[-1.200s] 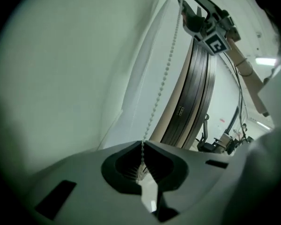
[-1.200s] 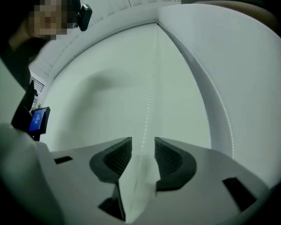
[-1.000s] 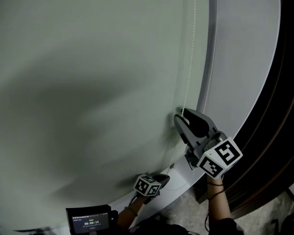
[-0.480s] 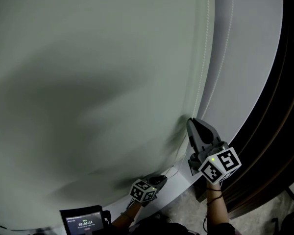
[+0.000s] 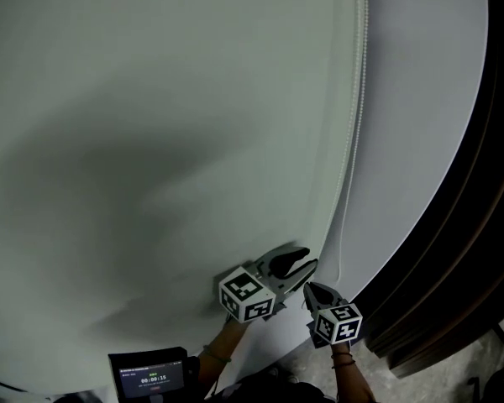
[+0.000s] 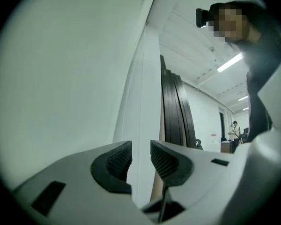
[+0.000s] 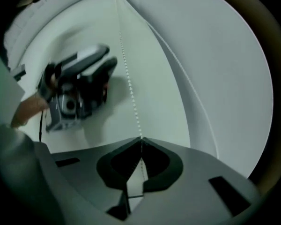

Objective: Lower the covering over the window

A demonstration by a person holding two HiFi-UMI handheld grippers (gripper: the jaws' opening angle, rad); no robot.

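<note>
Two grippers showed low in the head view. How did their fingers stand? (Student)

The right gripper (image 5: 311, 289) had its fingers closed together on the bead chain (image 7: 129, 83), which rose from the fingertips in that gripper's view. The left gripper (image 6: 141, 149) kept a narrow gap with nothing caught in it; only a pale upright strip showed through. (Instructor)

Where was the covering? (Student)

The blind (image 5: 151, 141) filled most of the head view as a pale, unbroken sheet, bare to the left of and above both grippers. Its right edge curved down toward the grippers, and the bead chain (image 5: 361, 74) followed that edge closely. (Instructor)

What bounded the working room on the right? (Student)

A grey wall strip (image 5: 420, 99) lay between the blind's edge and a dark frame (image 5: 479, 183). The left gripper (image 5: 307, 260) sat just beside the right one, slightly higher and against the blind; whether they touched could not be told. A small screen (image 5: 151, 380) sat at the bottom edge, left of both. (Instructor)
</note>
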